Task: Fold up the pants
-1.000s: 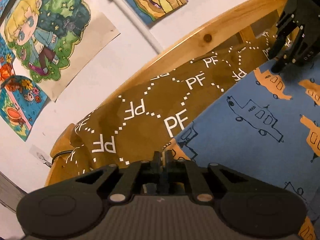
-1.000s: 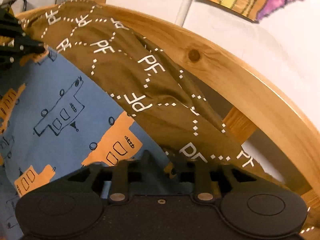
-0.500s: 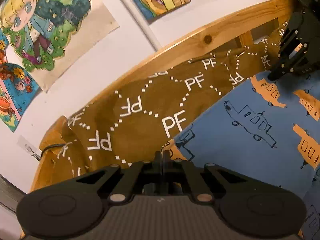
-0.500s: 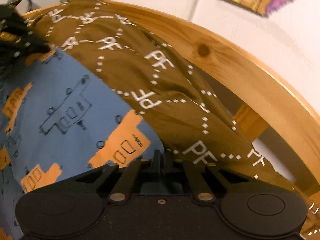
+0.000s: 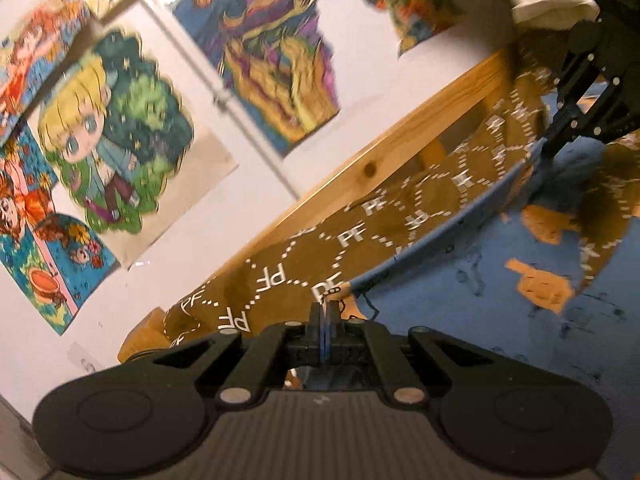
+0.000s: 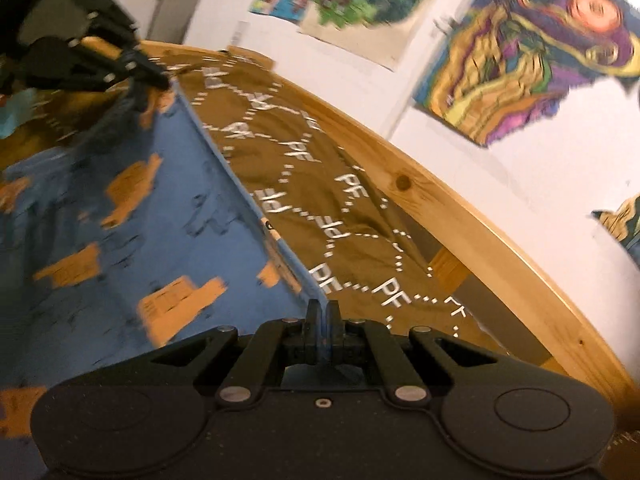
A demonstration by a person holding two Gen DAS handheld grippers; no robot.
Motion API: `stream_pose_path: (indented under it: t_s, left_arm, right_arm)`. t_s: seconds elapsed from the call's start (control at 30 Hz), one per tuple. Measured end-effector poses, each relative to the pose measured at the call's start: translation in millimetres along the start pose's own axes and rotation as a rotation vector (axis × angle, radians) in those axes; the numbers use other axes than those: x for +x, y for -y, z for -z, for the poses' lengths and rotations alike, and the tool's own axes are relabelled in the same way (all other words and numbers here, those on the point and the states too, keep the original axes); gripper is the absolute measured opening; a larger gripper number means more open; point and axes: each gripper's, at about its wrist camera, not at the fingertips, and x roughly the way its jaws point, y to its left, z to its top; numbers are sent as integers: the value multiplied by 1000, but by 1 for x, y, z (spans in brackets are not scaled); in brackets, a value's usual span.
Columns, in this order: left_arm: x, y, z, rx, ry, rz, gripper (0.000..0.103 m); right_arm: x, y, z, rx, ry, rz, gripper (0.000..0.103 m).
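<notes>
Colourful drawings (image 5: 120, 128) are taped to the white wall behind a wooden bed rail (image 5: 400, 148), and against that rail a brown blanket printed with white "PF" letters (image 5: 304, 264) is spread over the bed. Just on the near side of the blanket, away from the rail, the blue pants with orange and outlined cars (image 5: 520, 300) are found, their far edge lifted off the bed and stretched taut. The left claw (image 5: 325, 312) is seen clamped together on one end of that blue edge, a sliver of fabric showing between its jaws; the right claw (image 6: 322, 310) is likewise pinched shut on the other end of the same edge. Both views are blurred, so the weave cannot be read. The pants are judged light, soft and limp: the cloth sags between the two grips and is expected to drape wherever it is not held. Little slipperiness is expected of such cotton-like fabric, and nothing fragile is involved. Hold is best taken at the hem or waistband corners, where the doubled seam gives the jaws something firm to bite, and tension between the two grips should be kept so the fold lands flat.
</notes>
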Motion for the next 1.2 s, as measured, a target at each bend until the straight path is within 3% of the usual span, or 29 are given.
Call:
stream_pose_path:
  t_s: [0.17, 0.37, 0.57, 0.83, 0.9, 0.93, 1.2]
  left_arm:
    - [-42, 24, 19, 110, 32, 63, 0]
    - [-74, 61, 48, 250, -14, 170, 0]
    - [-79, 93, 80, 339, -73, 235, 0]
    - [-78, 113, 100, 382, -96, 245, 1]
    - [-77, 114, 99, 382, -92, 241, 5]
    - [-76, 114, 99, 382, -92, 242, 5]
    - [-76, 116, 99, 371, -108, 223, 2]
  right_arm:
    - [-43, -35, 17, -73, 10, -12, 0]
    - [-81, -77, 48, -123, -18, -42, 0]
    - [-92, -124, 77, -165, -82, -66, 0]
    - [-84, -163, 100, -229, -133, -60, 4]
    - [-83, -164, 101, -243, -132, -54, 20]
    - [-82, -165, 102, -257, -130, -53, 21]
    - [-75, -166, 103, -324, -149, -57, 22]
